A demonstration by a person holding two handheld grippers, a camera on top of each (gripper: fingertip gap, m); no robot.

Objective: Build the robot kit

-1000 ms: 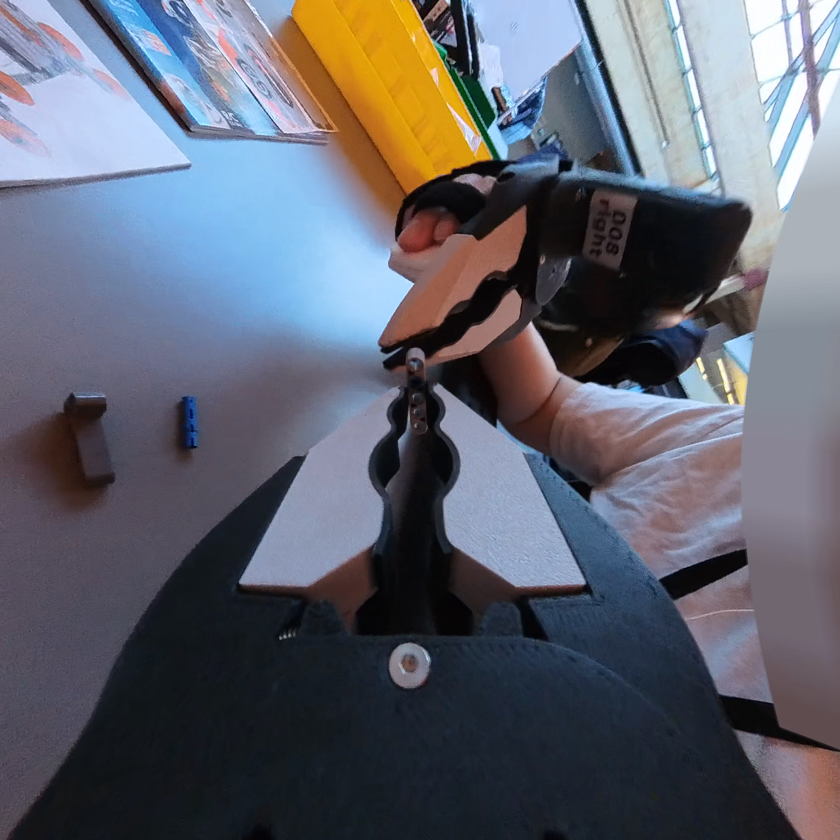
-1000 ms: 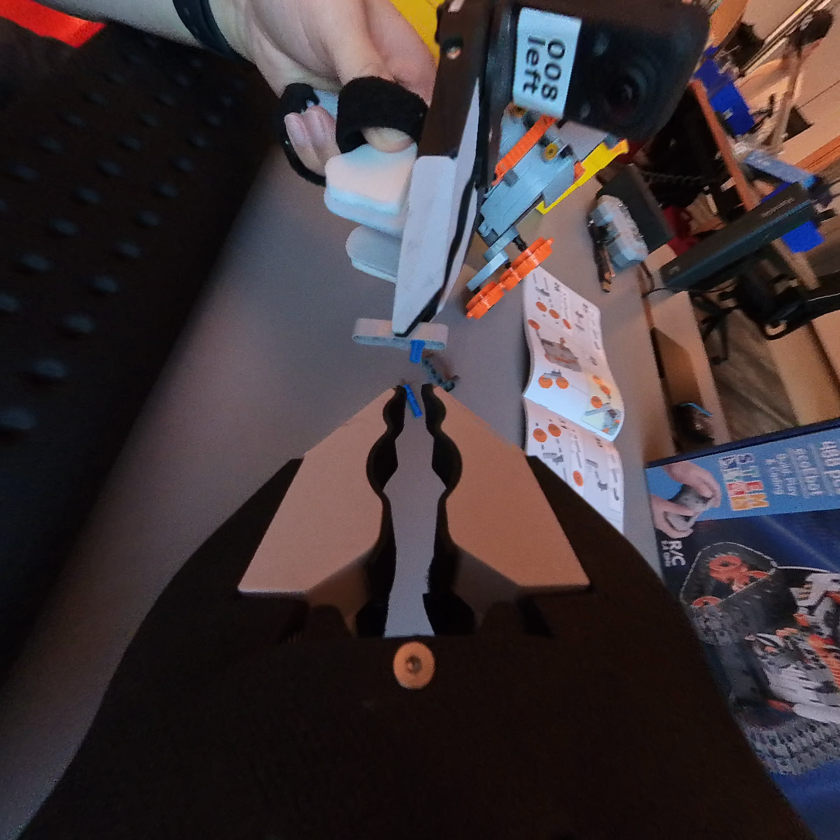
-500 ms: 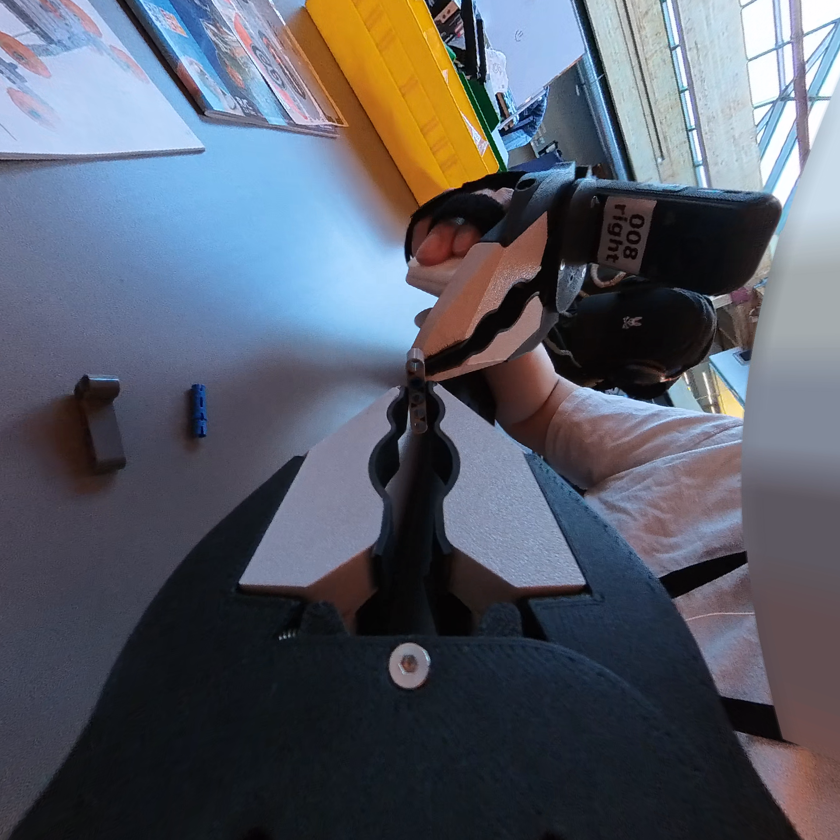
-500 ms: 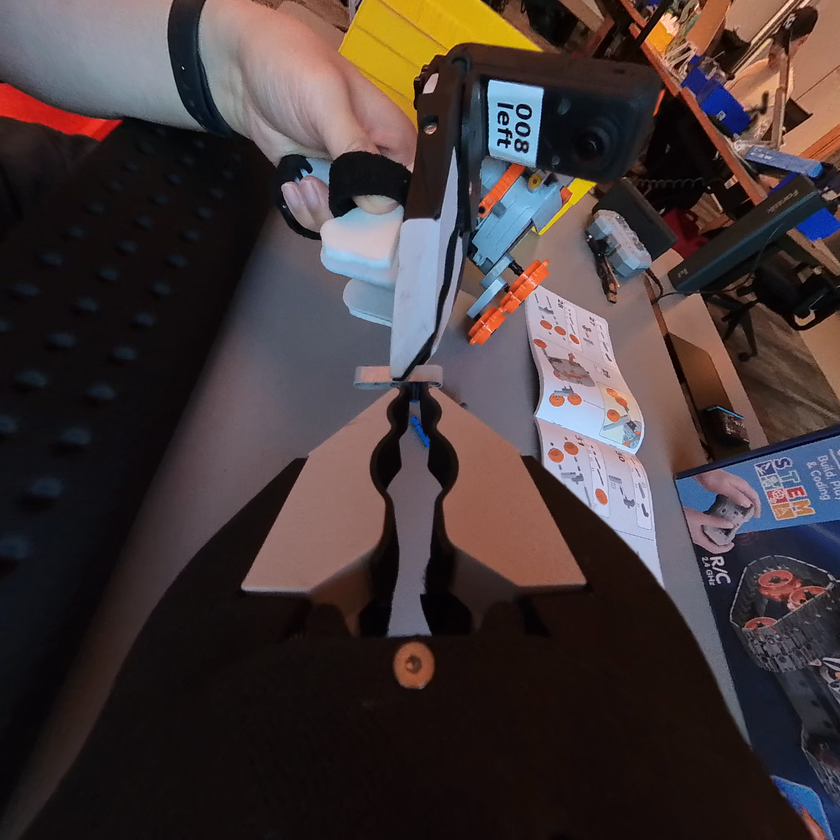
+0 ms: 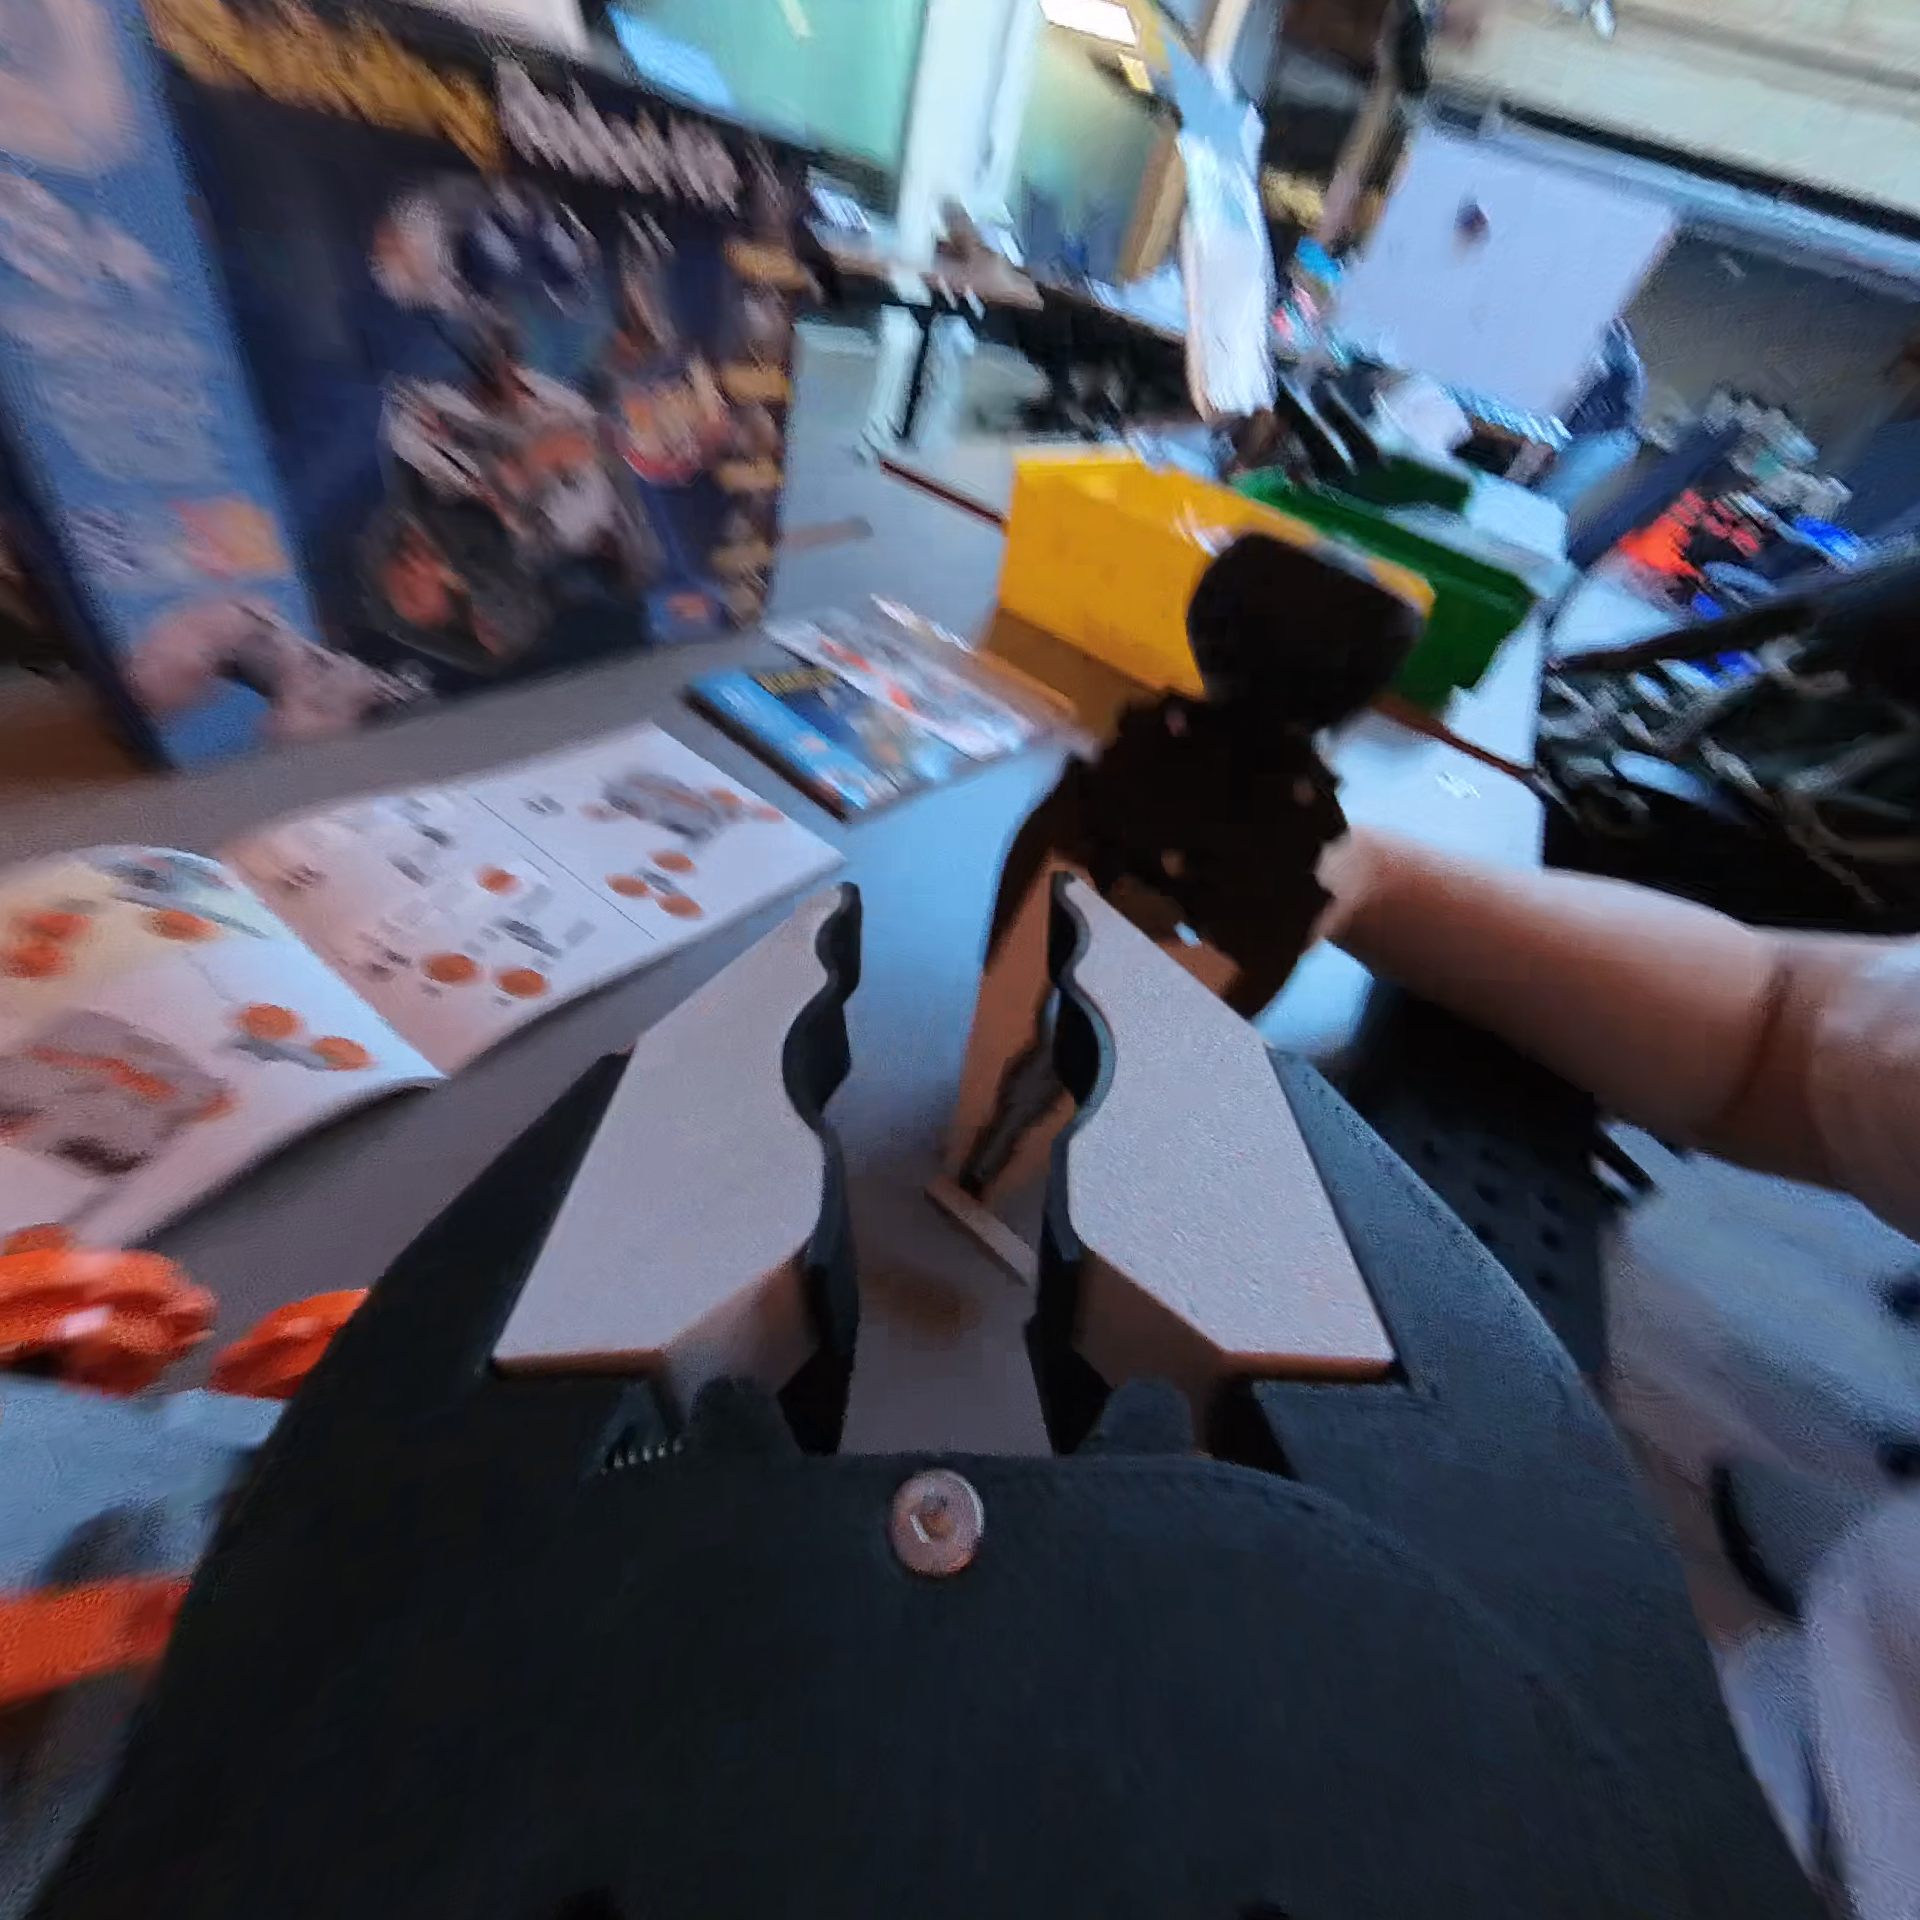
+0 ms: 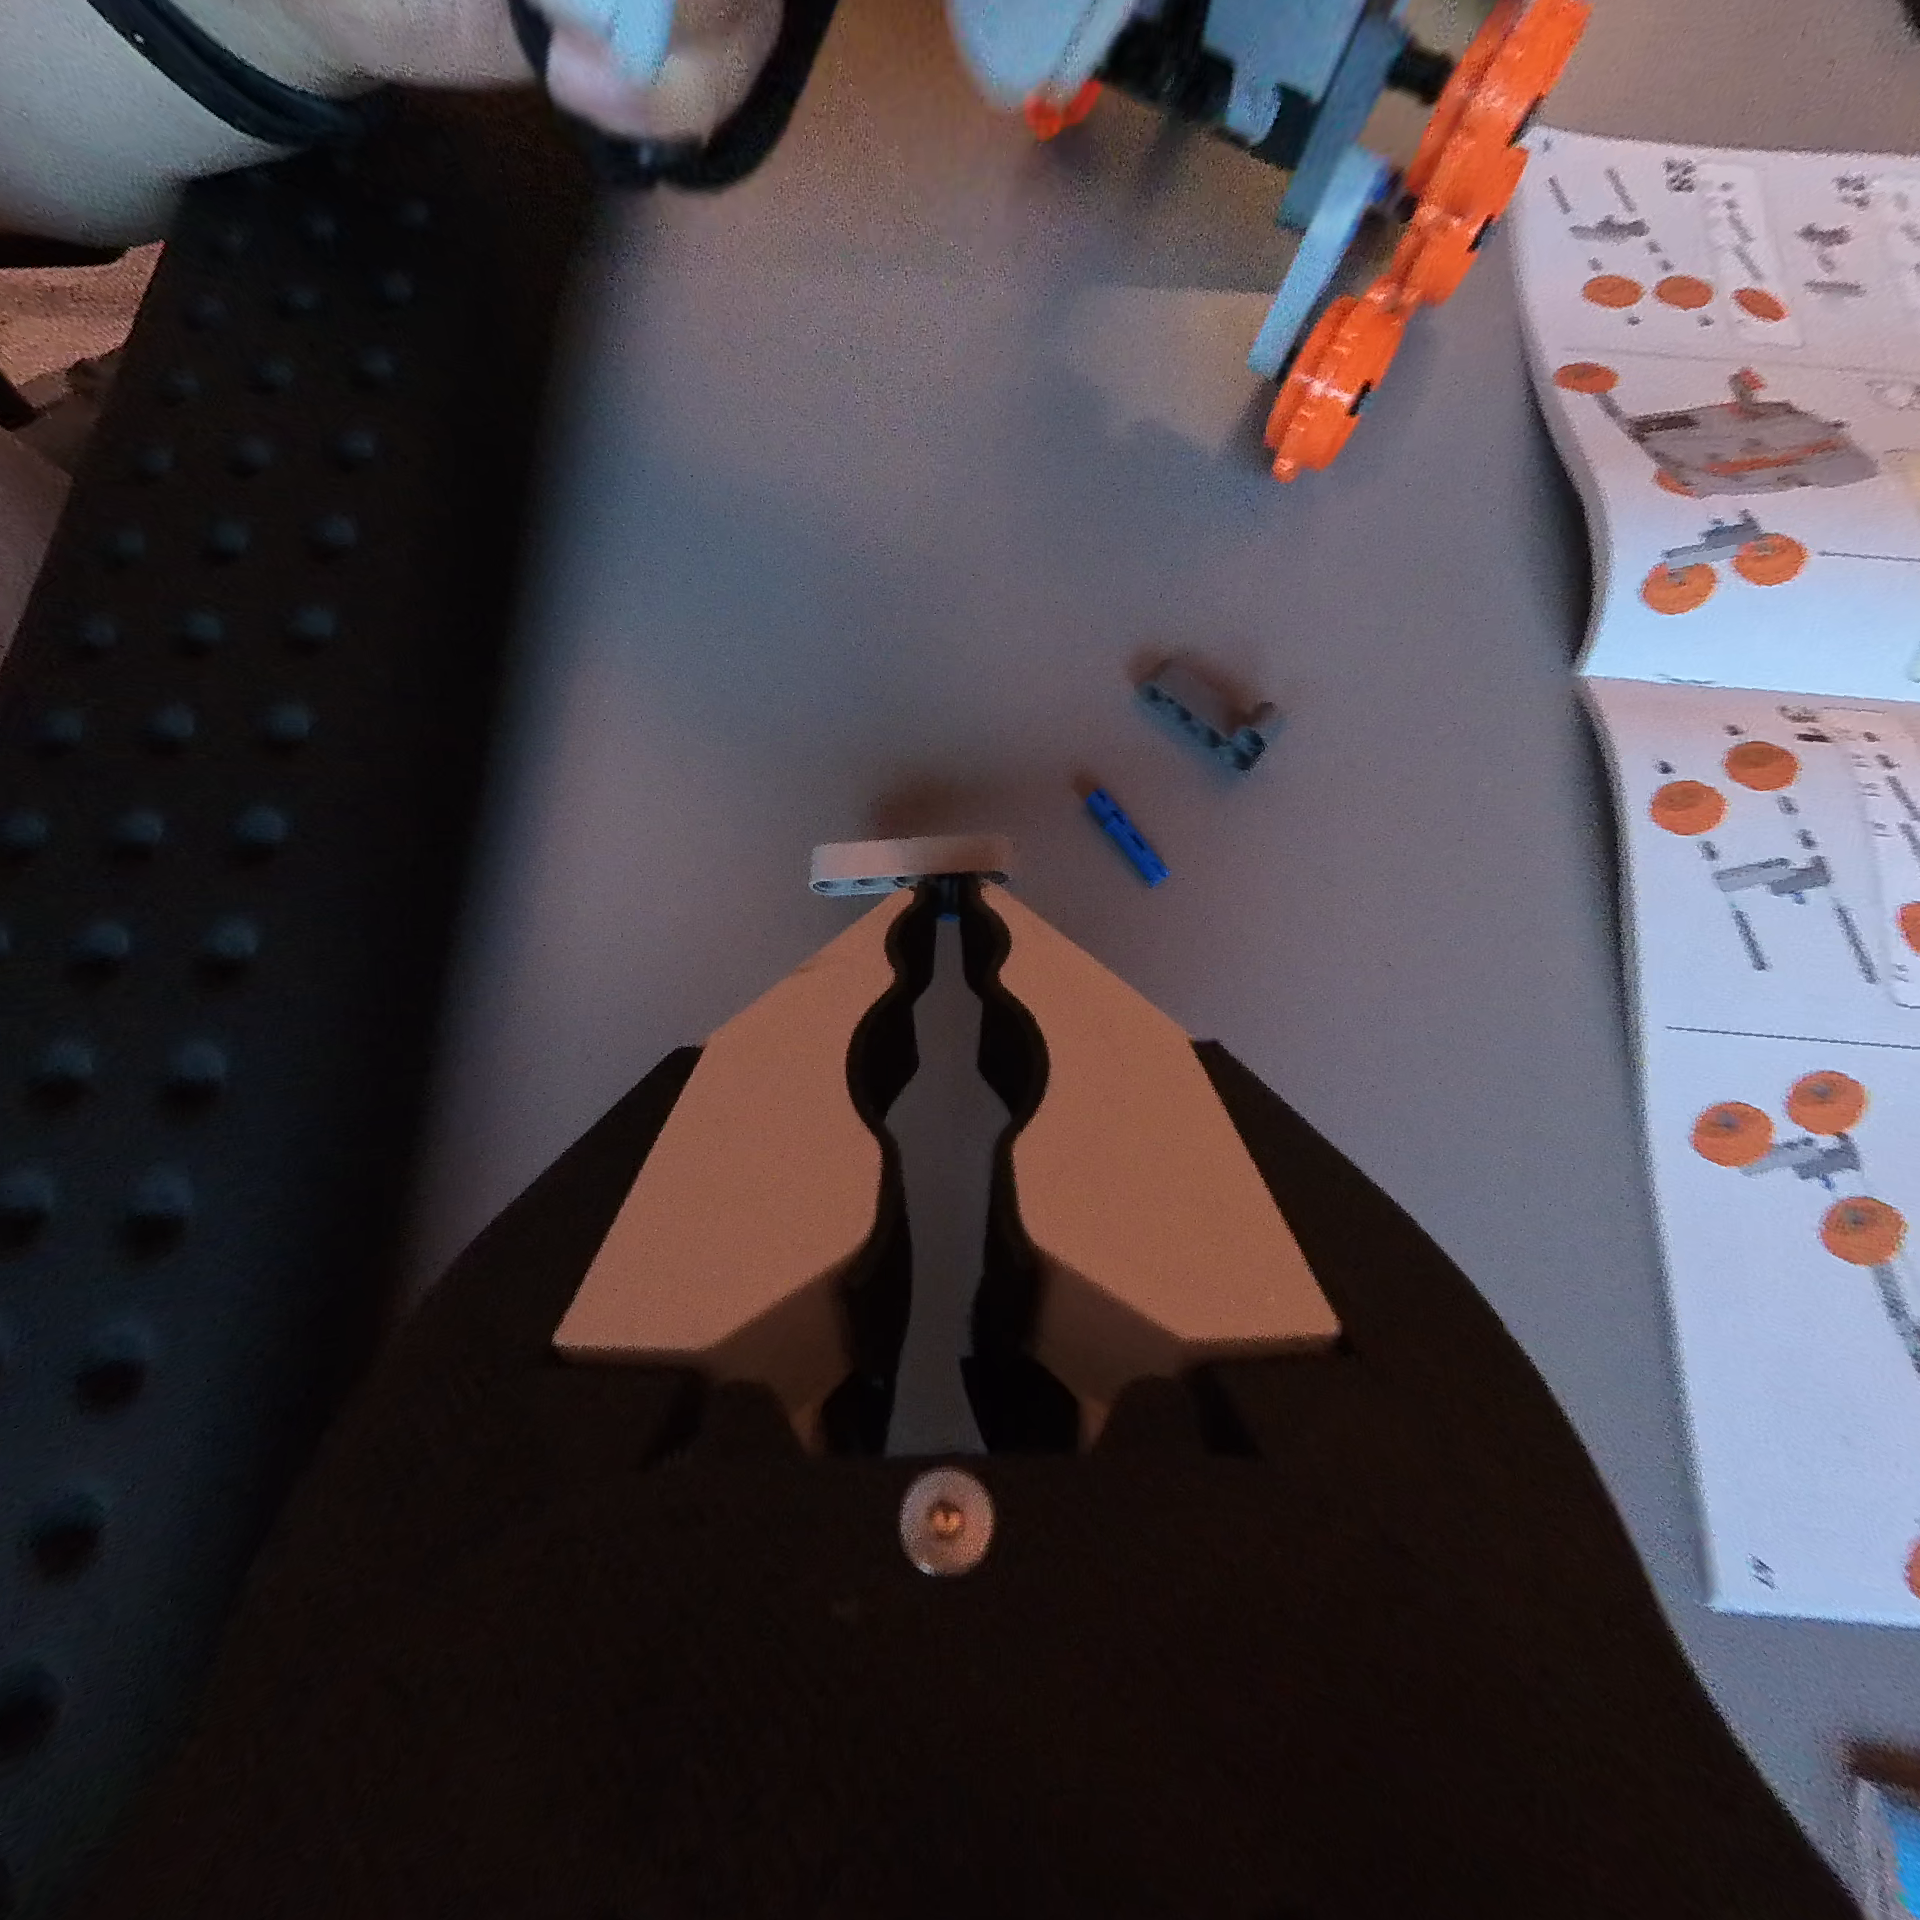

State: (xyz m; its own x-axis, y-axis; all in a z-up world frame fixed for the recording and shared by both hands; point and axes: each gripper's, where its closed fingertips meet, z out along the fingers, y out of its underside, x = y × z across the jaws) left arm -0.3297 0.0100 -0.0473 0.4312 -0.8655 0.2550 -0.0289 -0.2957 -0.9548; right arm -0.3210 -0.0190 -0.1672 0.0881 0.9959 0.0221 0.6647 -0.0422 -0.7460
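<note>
My right gripper (image 6: 940, 906) is shut on a small blue pin stuck in a light grey beam (image 6: 909, 868), which it holds crosswise at its tips, just above the grey table. A loose blue pin (image 6: 1127, 836) and a dark grey angled piece (image 6: 1200, 717) lie to its right. My left gripper (image 5: 954, 899) is open and empty. The left wrist view is blurred. It shows the right gripper (image 5: 987, 1184) just ahead, pointing down with the beam (image 5: 982, 1221) at its tip.
A grey model with orange wheels (image 6: 1403, 239) stands at the back right, also at the lower left of the left wrist view (image 5: 94, 1309). An open instruction booklet (image 6: 1756, 727) lies to the right. A black studded mat (image 6: 208, 727) is on the left. A yellow bin (image 5: 1101, 561) and a big box (image 5: 416, 416) stand behind. The gap from one gripper's tips to the other's is roughly 12 cm. The dark grey angled piece (image 6: 1200, 717) lies around 7 cm away from my right fingertips.
My left gripper has let go of the grey beam, opened and swung away. My right gripper has shut on the pin in the beam and carried it down toward the table.
</note>
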